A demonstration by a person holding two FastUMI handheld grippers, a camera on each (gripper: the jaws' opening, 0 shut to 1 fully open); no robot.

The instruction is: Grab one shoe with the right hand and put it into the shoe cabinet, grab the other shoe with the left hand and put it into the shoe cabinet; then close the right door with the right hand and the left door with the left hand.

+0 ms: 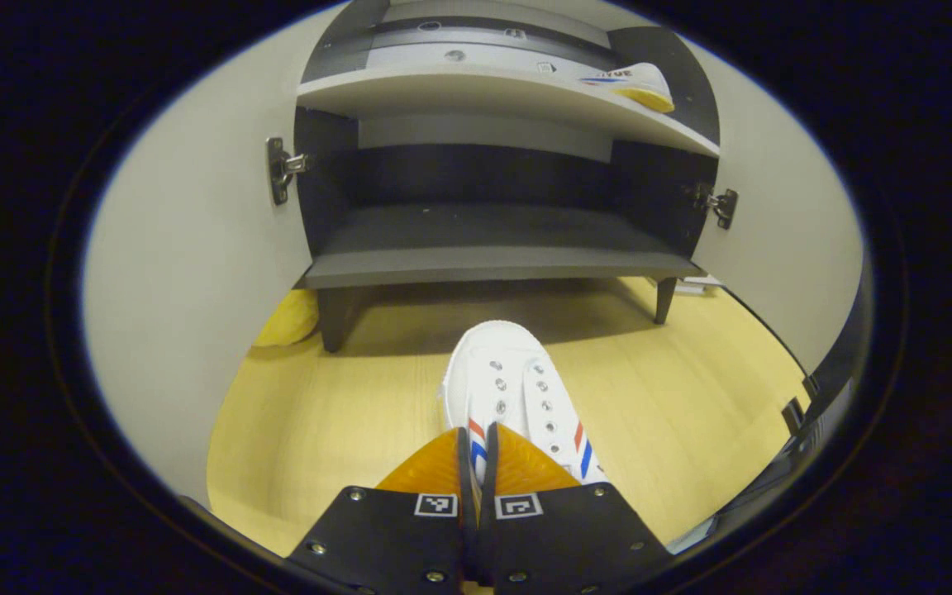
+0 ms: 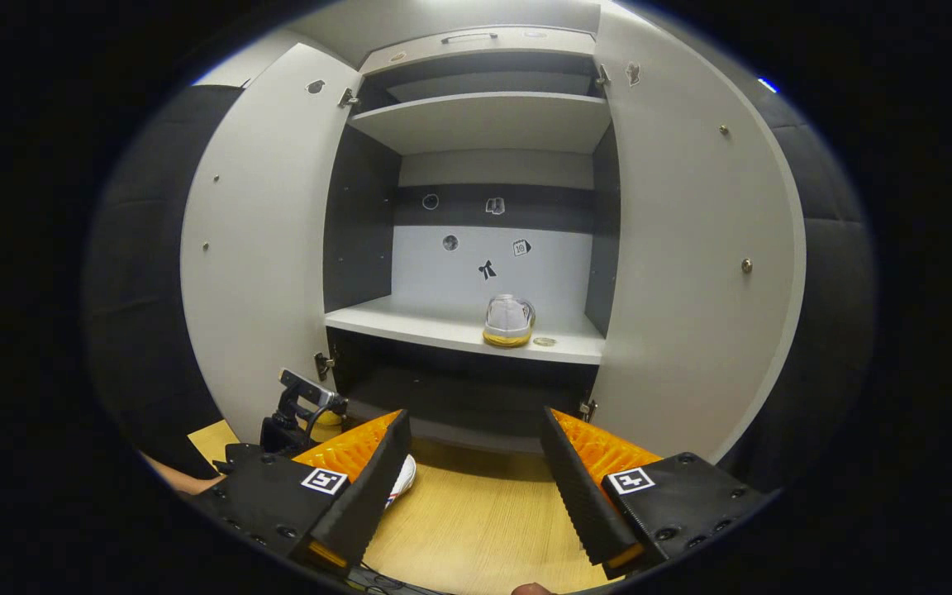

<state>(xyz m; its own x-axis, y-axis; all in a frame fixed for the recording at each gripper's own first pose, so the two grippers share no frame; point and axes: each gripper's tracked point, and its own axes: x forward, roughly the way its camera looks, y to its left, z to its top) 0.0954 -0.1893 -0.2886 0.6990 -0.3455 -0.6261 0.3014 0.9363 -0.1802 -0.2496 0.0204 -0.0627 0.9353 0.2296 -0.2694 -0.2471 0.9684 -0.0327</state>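
Left tongs (image 1: 477,438) pinching shoe (image 1: 509,388) rim before open cabinet (image 1: 492,264)

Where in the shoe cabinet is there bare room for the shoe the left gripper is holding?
The dark bottom shelf is bare between both hinges. The white shelf above is free on its left half; the first shoe crowds its right. The left gripper grips the second shoe over open wood floor.

Staged booth, probably home hallway mock-up: open shoe cabinet (image 2: 484,248) on wood floor (image 1: 344,413), dark padded wall (image 2: 145,248) behind, stickers (image 2: 488,268) inside.
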